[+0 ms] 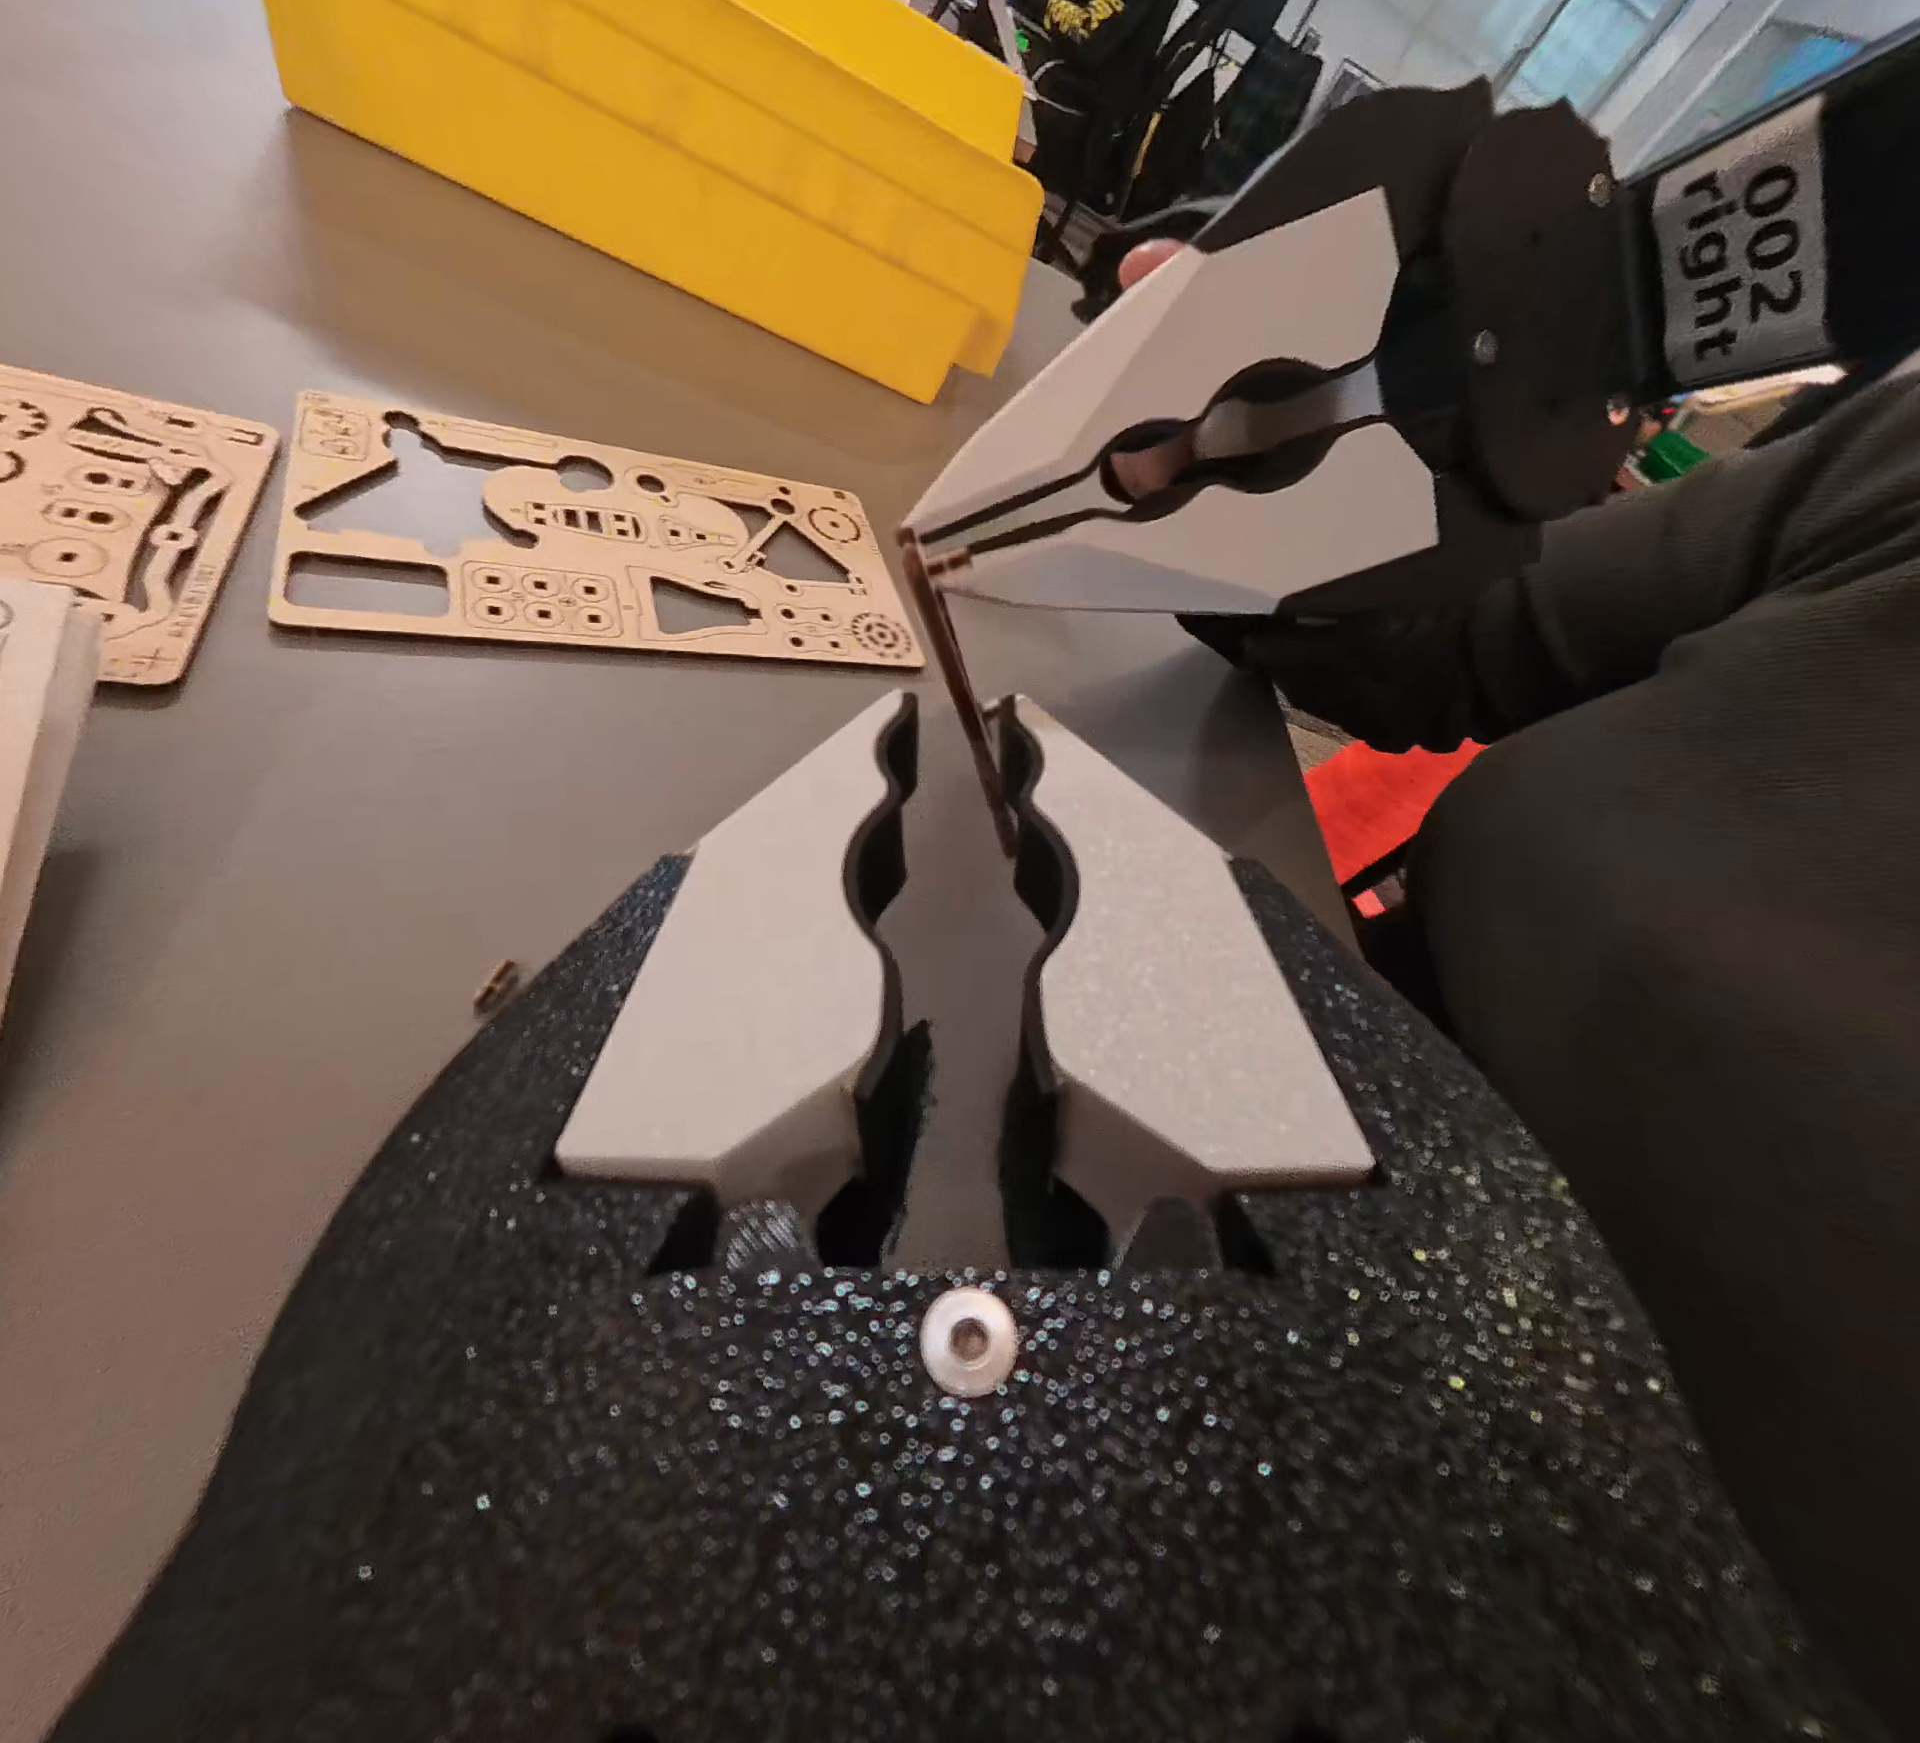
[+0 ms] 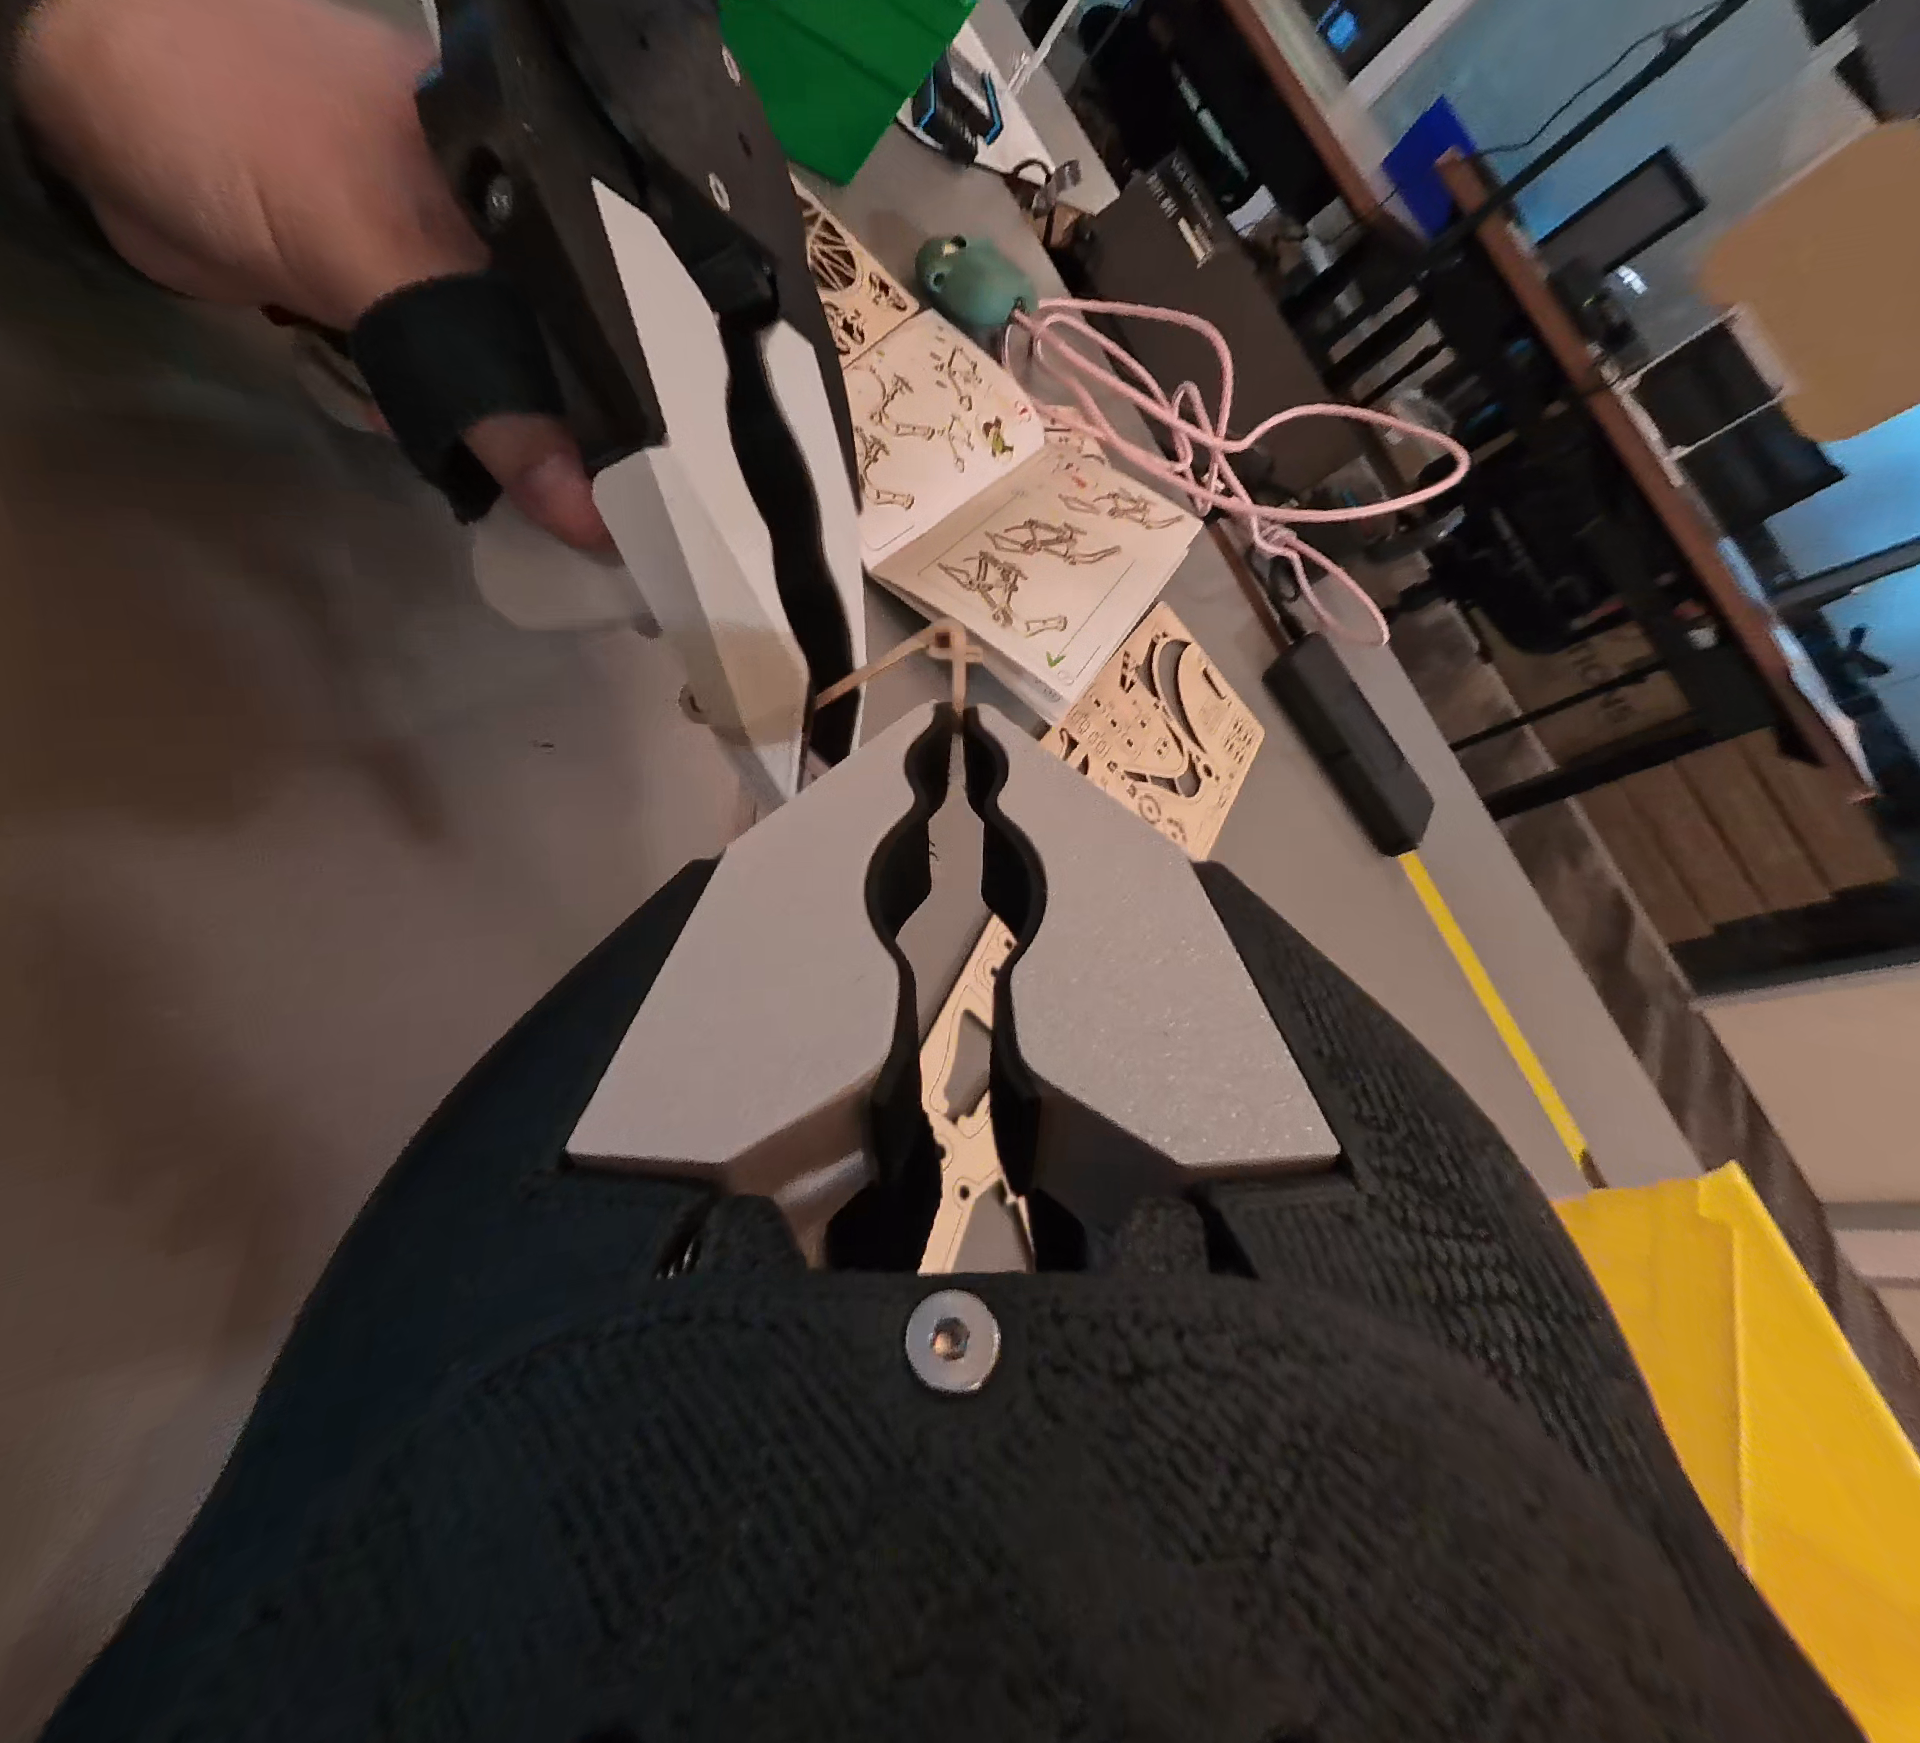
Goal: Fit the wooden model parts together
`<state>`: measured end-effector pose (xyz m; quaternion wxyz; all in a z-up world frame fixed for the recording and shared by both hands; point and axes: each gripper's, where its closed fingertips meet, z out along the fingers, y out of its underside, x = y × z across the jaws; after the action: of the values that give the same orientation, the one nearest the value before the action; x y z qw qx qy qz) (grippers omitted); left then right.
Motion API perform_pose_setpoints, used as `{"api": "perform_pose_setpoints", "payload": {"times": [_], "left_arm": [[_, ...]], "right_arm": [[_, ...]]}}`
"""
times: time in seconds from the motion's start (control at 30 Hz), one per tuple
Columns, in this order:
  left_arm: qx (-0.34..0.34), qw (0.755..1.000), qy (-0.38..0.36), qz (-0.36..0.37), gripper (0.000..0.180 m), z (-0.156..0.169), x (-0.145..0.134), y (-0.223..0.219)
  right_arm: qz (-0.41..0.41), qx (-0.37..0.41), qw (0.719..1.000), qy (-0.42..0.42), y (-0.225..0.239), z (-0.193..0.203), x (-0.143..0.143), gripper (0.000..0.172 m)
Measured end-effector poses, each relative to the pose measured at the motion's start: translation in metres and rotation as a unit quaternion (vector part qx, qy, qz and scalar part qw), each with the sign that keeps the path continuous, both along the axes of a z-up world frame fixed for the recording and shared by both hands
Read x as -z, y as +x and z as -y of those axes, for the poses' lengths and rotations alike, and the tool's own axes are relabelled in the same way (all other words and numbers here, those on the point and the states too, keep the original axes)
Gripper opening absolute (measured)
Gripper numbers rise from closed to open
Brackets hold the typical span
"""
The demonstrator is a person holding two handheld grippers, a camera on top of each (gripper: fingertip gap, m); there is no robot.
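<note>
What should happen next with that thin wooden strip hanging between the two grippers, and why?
Probably close the left gripper gently on the wooden strip. The right gripper pinches the strip's top end, while its lower part hangs between the left fingers, close to one pad with a visible gap to the other, so it is not yet gripped there.

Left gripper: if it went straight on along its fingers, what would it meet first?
Probably the thin wooden strip already between the left gripper's open fingers; beyond it, the right gripper, which pinches that piece's top. Depth is uncertain.
</note>
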<state>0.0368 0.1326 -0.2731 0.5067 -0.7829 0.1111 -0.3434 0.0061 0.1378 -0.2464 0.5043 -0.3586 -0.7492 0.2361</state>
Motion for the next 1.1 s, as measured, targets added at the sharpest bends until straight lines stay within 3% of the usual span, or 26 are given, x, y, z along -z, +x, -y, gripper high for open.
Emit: {"api": "perform_pose_setpoints", "payload": {"times": [0.3, 0.43, 0.6, 0.73, 0.83, 1.1], "left_arm": [[-0.004, 1.0, 0.012, -0.013, 0.0, 0.0, 0.003, -0.001], [-0.009, 1.0, 0.015, -0.02, 0.0, 0.0, 0.004, -0.004], [0.013, 0.999, 0.021, -0.045, 0.0, 0.004, 0.01, -0.003], [0.054, 0.996, 0.036, -0.054, 0.0, 0.01, 0.011, 0.004], [0.075, 0.994, 0.049, -0.063, 0.0, 0.014, 0.012, 0.008], [0.096, 0.984, 0.106, -0.103, 0.0, 0.019, 0.008, 0.016]], "right_arm": [[-0.031, -0.015, 0.999, 0.006, -0.001, 0.006, -0.007, 0.001], [-0.044, -0.041, 0.996, -0.06, 0.0, 0.009, -0.011, 0.025], [-0.044, -0.16, 0.965, -0.204, 0.016, 0.014, -0.019, 0.048], [-0.007, -0.249, 0.935, -0.252, 0.033, 0.015, -0.005, 0.051], [0.011, -0.265, 0.927, -0.266, 0.037, 0.014, 0.008, 0.051], [0.012, -0.289, 0.918, -0.273, 0.043, 0.023, 0.02, 0.031]]}}
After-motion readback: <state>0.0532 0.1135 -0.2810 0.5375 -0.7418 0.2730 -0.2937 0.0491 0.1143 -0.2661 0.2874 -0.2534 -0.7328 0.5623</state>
